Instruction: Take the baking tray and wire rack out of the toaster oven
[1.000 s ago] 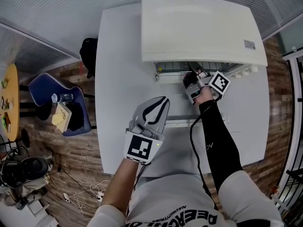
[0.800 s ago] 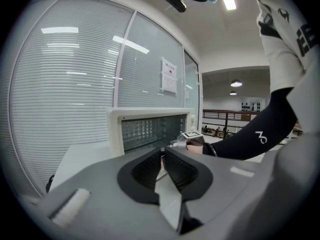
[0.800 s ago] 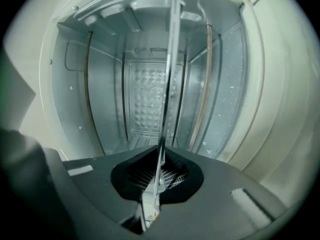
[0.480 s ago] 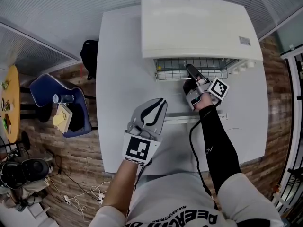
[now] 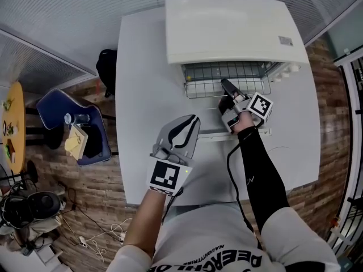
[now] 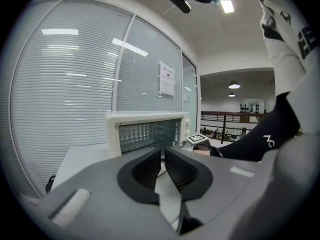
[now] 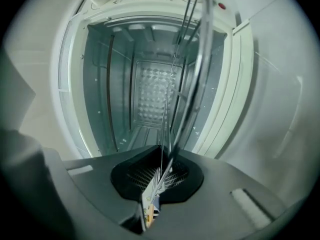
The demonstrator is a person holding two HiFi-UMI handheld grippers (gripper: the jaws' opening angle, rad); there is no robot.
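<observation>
- Rack (image 5: 227, 79): partly drawn out of the oven (image 5: 227, 27). Its front half lies clear of the mouth and its rear is under the housing.
- Tray: not made out in any view. The cavity seen from the right gripper view shows only bare walls and floor, so I cannot place it.
- Handling, as judged: the rack is thin steel wire, light and stiff. It is smooth enough to twist in a narrow pinch, and likely to snag on the side rails if pulled skew. It will sag from a one-point hold once it is free of the oven.
- Best hold, as judged: the front cross-wire near its middle, pulled straight and level. A second grip on a side wire would help once the rack is out.
- Right gripper (image 5: 224, 84): clamped on the rack's front edge, right of centre. The right gripper view shows the wire running between the pads. The forearm is stretched forward over the open door (image 5: 210, 134), the gripper near level and rolled on its side.
- Left gripper (image 5: 195, 119): jaws together, or all but, with nothing between them. It hangs over the table (image 5: 142, 95), short of the door and well apart from the rack, pointing at the oven.
</observation>
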